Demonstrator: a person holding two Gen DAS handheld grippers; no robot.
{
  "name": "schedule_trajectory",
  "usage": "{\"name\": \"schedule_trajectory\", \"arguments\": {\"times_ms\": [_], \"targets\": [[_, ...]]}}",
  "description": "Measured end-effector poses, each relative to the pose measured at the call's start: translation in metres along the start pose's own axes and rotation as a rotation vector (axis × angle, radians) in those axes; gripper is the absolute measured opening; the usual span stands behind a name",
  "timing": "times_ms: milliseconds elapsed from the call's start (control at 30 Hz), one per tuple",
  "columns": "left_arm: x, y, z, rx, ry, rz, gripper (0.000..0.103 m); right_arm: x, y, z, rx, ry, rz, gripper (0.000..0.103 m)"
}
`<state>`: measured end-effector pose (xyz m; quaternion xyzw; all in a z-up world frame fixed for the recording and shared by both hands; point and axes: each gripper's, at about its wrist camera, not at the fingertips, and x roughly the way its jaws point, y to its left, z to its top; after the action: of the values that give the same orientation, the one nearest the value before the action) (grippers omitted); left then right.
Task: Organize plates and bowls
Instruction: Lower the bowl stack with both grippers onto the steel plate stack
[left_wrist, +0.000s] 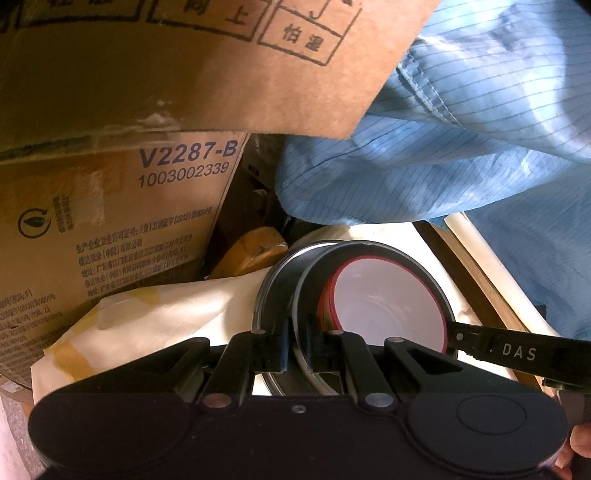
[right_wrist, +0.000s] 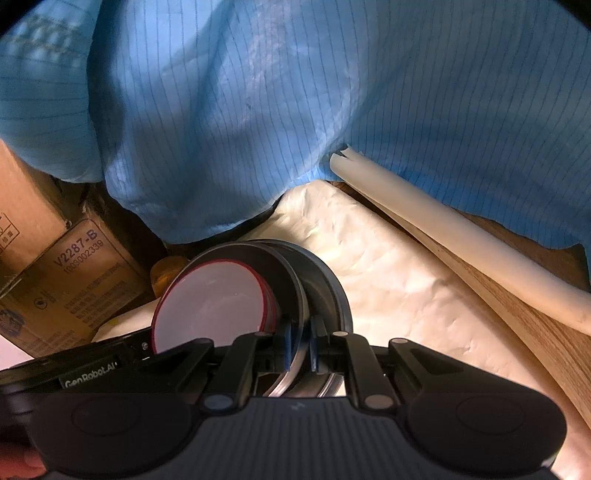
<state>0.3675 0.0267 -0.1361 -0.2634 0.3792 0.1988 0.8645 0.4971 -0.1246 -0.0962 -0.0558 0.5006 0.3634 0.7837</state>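
Note:
A stack of dishes is held on edge between both grippers: a dark grey plate (left_wrist: 373, 249) holding a red-rimmed white bowl (left_wrist: 388, 302), with a second grey dish (left_wrist: 273, 288) behind it. My left gripper (left_wrist: 299, 350) is shut on the grey plate's rim. In the right wrist view my right gripper (right_wrist: 299, 350) is shut on the rim of the same grey plate (right_wrist: 284, 273), with the red-rimmed bowl (right_wrist: 214, 302) to its left and the other grey dish (right_wrist: 328, 284) to its right. The right gripper's body (left_wrist: 517, 350) shows in the left wrist view.
Cardboard boxes (left_wrist: 110, 221) stand at the left, one flap (left_wrist: 221, 74) overhanging. White crumpled paper (right_wrist: 388, 277) covers a wooden table (right_wrist: 517, 314). A rolled white sheet (right_wrist: 461, 236) lies at the right. The person's blue striped garment (right_wrist: 295, 110) fills the background. A yellow object (left_wrist: 255, 247) lies beside the box.

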Motion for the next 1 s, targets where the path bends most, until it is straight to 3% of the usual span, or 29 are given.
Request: {"name": "schedule_trajectory", "arguments": {"times_ms": [1000], "targets": [[-0.0009, -0.0054, -0.0069, 0.017, -0.035, 0.018, 0.011, 0.0034, 0.0049, -0.0058, -0.094, -0.102, -0.003, 0.011]]}}
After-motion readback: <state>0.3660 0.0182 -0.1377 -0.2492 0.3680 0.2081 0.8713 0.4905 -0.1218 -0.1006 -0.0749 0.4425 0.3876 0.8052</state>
